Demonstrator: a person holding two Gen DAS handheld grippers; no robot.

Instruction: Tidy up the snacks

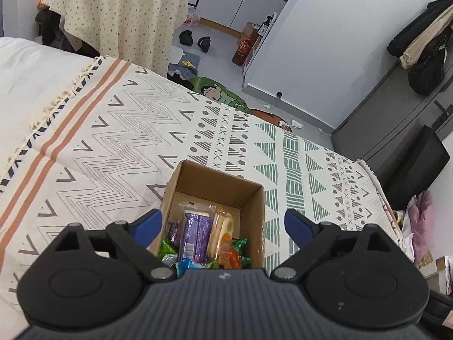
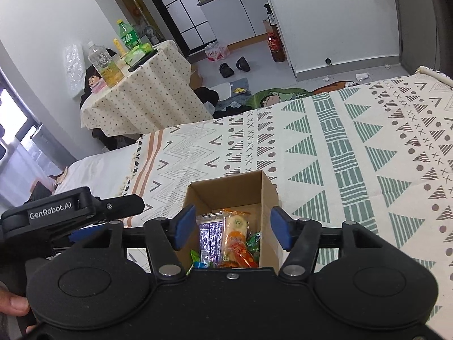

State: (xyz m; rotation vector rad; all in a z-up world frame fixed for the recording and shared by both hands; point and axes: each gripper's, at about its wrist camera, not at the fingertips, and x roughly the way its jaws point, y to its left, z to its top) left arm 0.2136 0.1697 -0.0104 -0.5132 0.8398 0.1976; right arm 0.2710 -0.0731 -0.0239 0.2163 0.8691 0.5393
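Currently both grippers, left gripper [image 1: 222,223] and right gripper [image 2: 230,226], spread wide, empty, above cardboard box [image 1: 249,198]. Snack packets [image 1: 196,235] light, crinkly, slippery; pinch mid-body, gently.

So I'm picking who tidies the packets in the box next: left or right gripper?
Either, marginally right gripper: open, straddling the cardboard box, purple packet centred. Left gripper is open there too.

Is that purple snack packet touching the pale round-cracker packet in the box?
Touching. In the left wrist view the purple packet lies flush against the cracker packet inside the cardboard box, no gap showing.
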